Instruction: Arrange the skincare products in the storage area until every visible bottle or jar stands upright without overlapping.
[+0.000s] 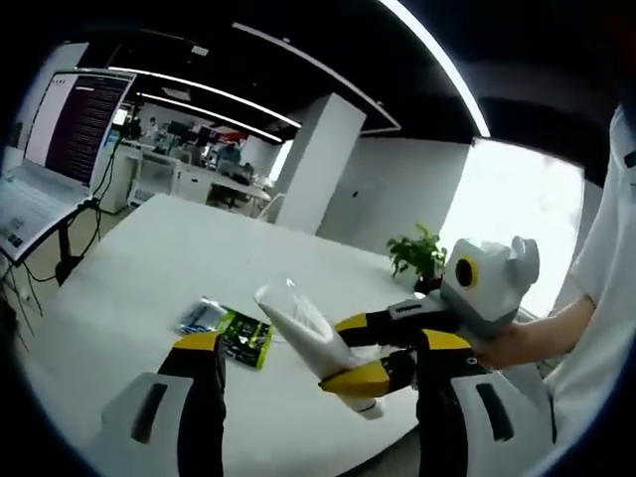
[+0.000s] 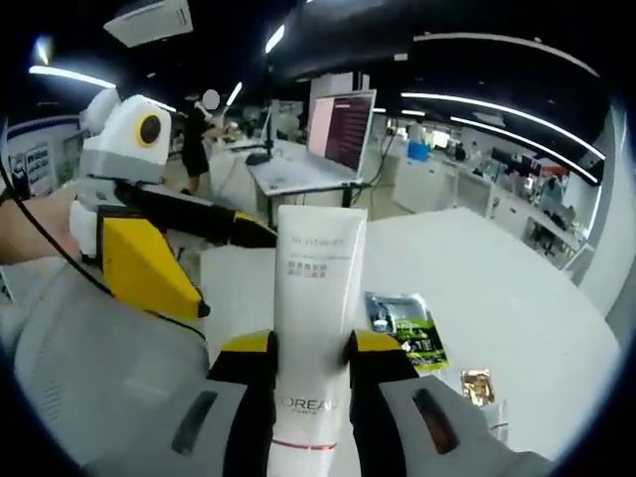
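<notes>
**Tube held up over the white table**

Office bg w/ strip lights, desks and a big monitor (image 2: 341, 127) on a stand. White table (image 1: 149, 288) sits under both grippers. Right gripper (image 2: 310, 350) is clamped on a white L'Oreal tube (image 2: 318, 298), jaws squeezing it from both sides, flat crimped end pointing away from the cam, cap end toward it. In the left gripper view that same tube (image 1: 308, 338) hangs in the air above the table, tilted. Left gripper (image 1: 320, 348) is spread wide, nothing btwn its jaws. Green sachet (image 2: 407, 331) lies flat on the table, and a small gold packet (image 2: 477, 386) near it. Potted plant (image 1: 417, 253) at the table's far edge.
</notes>
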